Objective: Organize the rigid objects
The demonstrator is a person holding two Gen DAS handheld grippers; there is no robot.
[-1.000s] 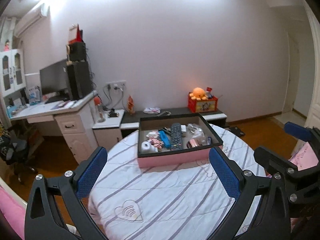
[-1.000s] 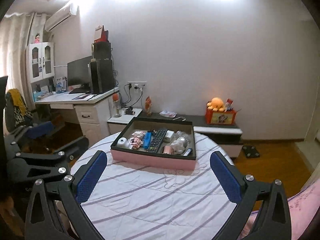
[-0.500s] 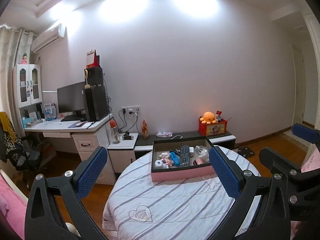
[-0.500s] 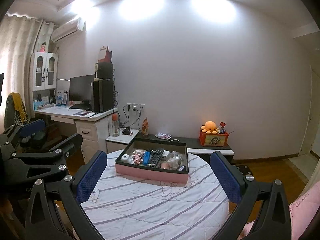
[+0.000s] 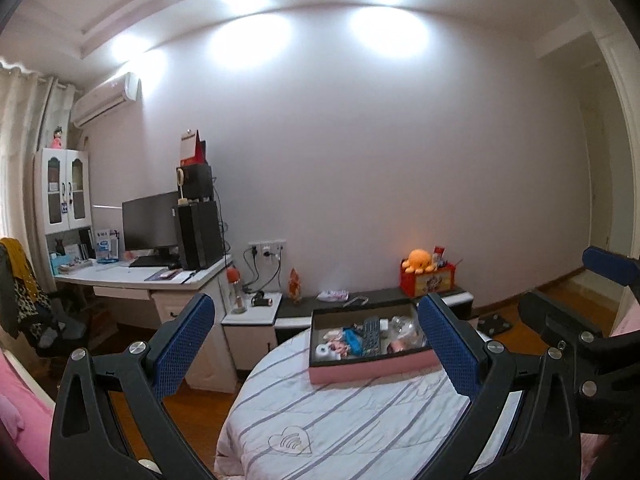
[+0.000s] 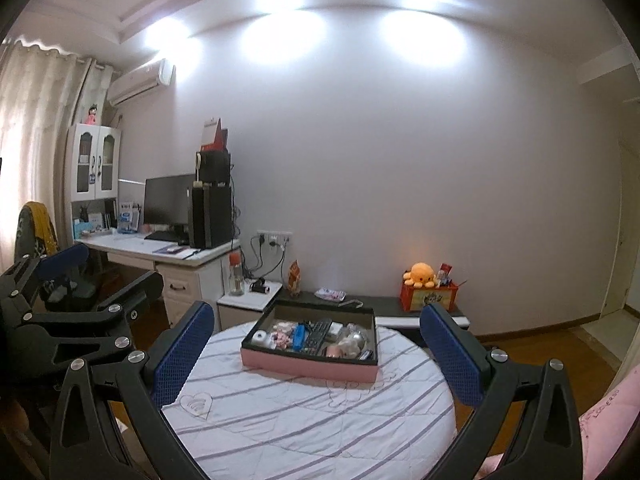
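Note:
A pink box with a dark rim (image 5: pixel 370 372) (image 6: pixel 308 366) sits on the far side of a round table with a white striped cloth (image 5: pixel 360 428) (image 6: pixel 312 416). It holds a black remote (image 5: pixel 371 334) (image 6: pixel 316 332), a blue item (image 6: pixel 298 337), a white tape roll (image 5: pixel 322 351) (image 6: pixel 261 337) and several small pieces. My left gripper (image 5: pixel 316 352) is open and empty, well back from the box. My right gripper (image 6: pixel 316 356) is open and empty, also well back. Each shows in the other's view, the right one (image 5: pixel 580 320) and the left one (image 6: pixel 64 320).
A white desk (image 6: pixel 160 248) with a monitor and black speakers stands at the left. A low dark cabinet (image 6: pixel 384 304) with a red box and an orange plush (image 6: pixel 420 274) runs along the wall. A chair (image 5: pixel 24 300) stands far left. Pink bedding (image 6: pixel 600 420) lies at the right.
Both grippers have pulled back and tilted up. The box and table look smaller and lower in both views, and more wall and ceiling show. Both stay open.

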